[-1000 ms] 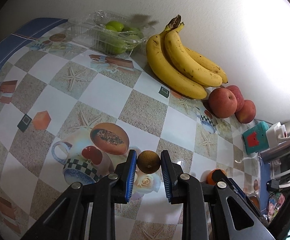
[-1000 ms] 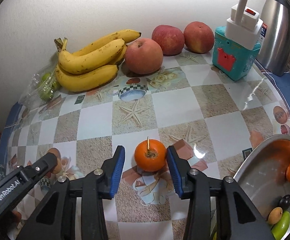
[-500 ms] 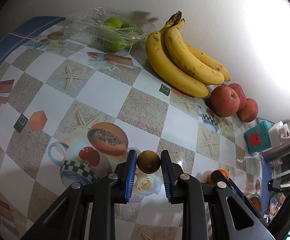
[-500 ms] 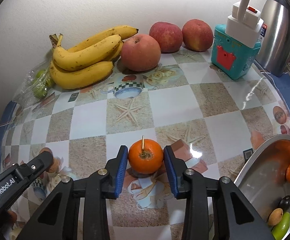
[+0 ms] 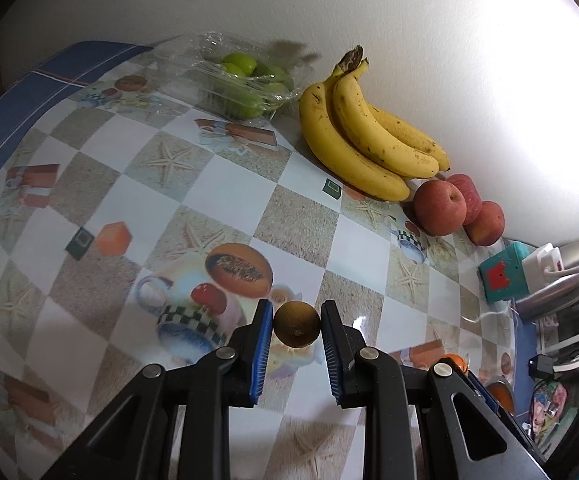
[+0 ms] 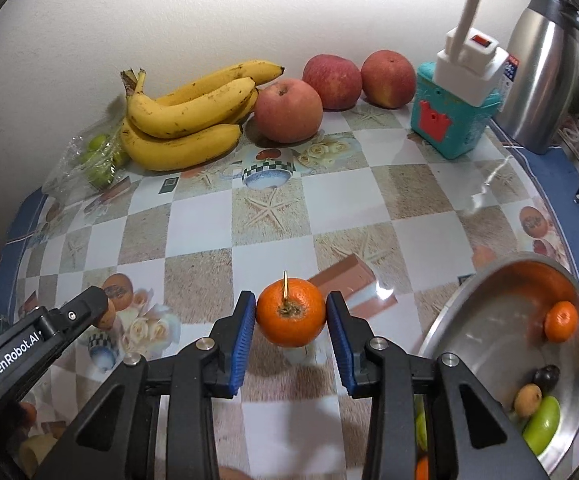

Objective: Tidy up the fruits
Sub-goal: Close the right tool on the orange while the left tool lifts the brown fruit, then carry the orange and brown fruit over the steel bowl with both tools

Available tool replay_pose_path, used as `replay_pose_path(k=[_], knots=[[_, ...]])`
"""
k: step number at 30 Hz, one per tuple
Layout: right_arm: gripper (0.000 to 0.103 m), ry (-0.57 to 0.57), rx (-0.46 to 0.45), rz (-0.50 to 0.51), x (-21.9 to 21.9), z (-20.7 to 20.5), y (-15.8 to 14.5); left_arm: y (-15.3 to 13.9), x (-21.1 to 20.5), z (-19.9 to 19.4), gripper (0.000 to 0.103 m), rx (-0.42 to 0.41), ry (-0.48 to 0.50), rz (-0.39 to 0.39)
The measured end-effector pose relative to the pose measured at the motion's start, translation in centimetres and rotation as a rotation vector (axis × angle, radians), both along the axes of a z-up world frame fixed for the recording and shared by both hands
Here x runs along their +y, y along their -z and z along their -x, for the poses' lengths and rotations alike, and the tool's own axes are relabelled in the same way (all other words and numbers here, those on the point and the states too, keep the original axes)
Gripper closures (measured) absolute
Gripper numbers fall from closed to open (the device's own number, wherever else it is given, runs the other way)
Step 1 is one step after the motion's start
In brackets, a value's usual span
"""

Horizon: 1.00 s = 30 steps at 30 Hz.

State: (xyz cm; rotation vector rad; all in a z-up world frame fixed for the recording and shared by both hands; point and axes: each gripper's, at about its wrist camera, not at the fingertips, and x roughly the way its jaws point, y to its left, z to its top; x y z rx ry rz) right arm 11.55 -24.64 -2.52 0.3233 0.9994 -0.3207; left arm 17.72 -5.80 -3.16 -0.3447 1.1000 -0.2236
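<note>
My left gripper (image 5: 295, 326) is shut on a small round brown fruit (image 5: 296, 324) and holds it above the table. My right gripper (image 6: 291, 320) is shut on an orange (image 6: 291, 316) with a short stem, lifted off the table. A metal bowl (image 6: 489, 320) at the right of the right wrist view holds a small orange (image 6: 560, 321), a green fruit (image 6: 542, 424) and two small dark and tan fruits. The left gripper's side (image 6: 41, 332) shows at the left of the right wrist view.
Against the wall lie a bunch of bananas (image 6: 185, 116), three red apples (image 6: 289, 110), and a clear plastic box of green fruits (image 5: 241, 80). A teal box with a white plug (image 6: 457, 100) and a steel flask (image 6: 545, 80) stand at the right.
The right gripper has closed on the orange and lifted it. The left gripper has risen a little with the brown fruit.
</note>
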Motion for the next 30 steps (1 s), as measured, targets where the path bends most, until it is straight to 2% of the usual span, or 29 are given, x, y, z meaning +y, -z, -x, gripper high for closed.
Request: replay_pose_path(k=[13,23,30], knots=[[0.065,-0.005,0.002,0.018,1.8,4.8,-2.2,-2.3,-0.8,4.5,0.076,-0.016,0.036,-0.009],[0.065,0.025,-0.007,0.032,2.1,8.6,-3.4,-2.4,0.7,6.5,0.076,0.027,-0.005,0.002],[0.065,0.059,-0.001,0.005,1.4,10.0,-3.3,-2.6,0.0,7.6,0.076,0.036,0.009,0.0]])
